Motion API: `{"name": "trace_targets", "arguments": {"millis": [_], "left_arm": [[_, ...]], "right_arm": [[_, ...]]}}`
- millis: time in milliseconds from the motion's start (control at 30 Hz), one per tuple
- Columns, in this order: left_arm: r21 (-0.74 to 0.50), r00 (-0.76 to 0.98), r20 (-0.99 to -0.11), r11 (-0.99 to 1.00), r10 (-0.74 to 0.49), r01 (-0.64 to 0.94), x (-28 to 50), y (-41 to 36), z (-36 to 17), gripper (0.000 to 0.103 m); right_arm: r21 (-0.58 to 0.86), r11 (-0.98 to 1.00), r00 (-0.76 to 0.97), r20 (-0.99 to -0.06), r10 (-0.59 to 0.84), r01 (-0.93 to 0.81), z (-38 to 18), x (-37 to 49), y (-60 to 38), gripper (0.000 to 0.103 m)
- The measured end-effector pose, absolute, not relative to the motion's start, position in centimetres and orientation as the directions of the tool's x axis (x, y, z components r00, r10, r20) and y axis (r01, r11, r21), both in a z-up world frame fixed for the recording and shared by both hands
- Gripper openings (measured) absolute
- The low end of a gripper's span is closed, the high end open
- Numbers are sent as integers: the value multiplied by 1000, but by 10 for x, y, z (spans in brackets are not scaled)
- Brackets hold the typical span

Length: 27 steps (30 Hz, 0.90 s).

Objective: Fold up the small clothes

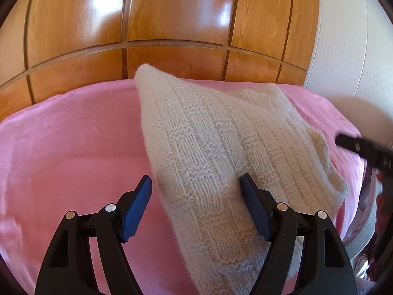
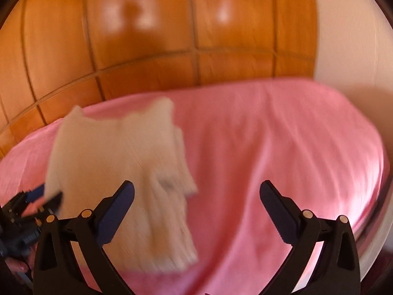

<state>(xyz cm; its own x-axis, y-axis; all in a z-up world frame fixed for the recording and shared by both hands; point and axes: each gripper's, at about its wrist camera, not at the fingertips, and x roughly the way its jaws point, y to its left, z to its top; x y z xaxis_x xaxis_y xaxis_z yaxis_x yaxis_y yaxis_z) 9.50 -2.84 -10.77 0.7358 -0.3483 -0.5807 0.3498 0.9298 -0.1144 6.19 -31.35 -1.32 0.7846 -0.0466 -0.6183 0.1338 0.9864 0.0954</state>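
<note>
- The wooden wardrobe [image 1: 172,19], glossy and panelled, rises just behind the bed's far edge and fills the upper part of both views.
- The bed [image 1: 68,142], covered in a pink sheet, is the landmark for all that follows; a pale wall [image 1: 343,49] stands beyond its far right corner.
- The knitted garment [image 1: 208,142], cream and ribbed, lies on the bed. In the left wrist view it runs from near the bed's far edge towards the camera, with part of it bunched up off the sheet. In the right wrist view [image 2: 118,152] it lies on the bed's left half, blurred, so its folds cannot be made out there.
- The left gripper [image 1: 196,191] is over the near part of the bed with its jaws spread wide. The garment's near end lies between and under the fingers, and the right finger [image 1: 253,204] rests against the knit; the pads do not pinch it.
- The right gripper [image 2: 196,196] is over the near middle of the bed, jaws spread wide. Its left finger [image 2: 118,211] overlaps the garment's near end in the view, while only pink sheet shows between the fingers otherwise. Whether it touches the knit cannot be told through the blur.
</note>
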Motion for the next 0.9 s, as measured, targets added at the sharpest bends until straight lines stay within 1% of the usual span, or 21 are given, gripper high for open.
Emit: {"name": "trace_targets", "arguments": {"millis": [100,200,267,333,367,400,433,500,633,900], "left_arm": [[-138,727,-589,930,-353,340,96,-28,-109,76],[-167,713,-600,928,-363,332,100,-25,-110,80],[-201,699,-609,925,-375,322,102,-21,-112,82],[-230,687,-618,924,-382,307,106,-19,-114,86],[-245,678,-624,921,-388,301,107,-18,-115,88],[-258,669,-629,918,-397,301,109,-18,-116,90],[-280,653,-635,911,-413,303,111,-17,-117,90],[-305,641,-642,907,-421,291,113,-18,-118,92],[-307,644,-650,915,-403,264,112,-19,-119,95],[-293,637,-675,928,-372,232,112,-20,-115,96]], "right_arm": [[42,994,784,-619,-51,97,-2,89,-298,101],[36,997,774,-633,-31,70,1,116,-285,101],[12,997,771,-636,-48,71,-4,131,-280,101],[-96,987,744,-649,-160,129,-21,146,-282,101],[-182,965,699,-665,-262,189,-38,156,-287,101],[-190,960,686,-671,-280,205,-47,159,-293,101],[-122,966,702,-667,-249,227,-62,159,-307,101],[-31,962,715,-662,-222,271,-70,154,-324,101],[-57,957,726,-640,-253,284,-68,147,-322,101],[-67,955,735,-623,-267,290,-66,144,-317,101]]}}
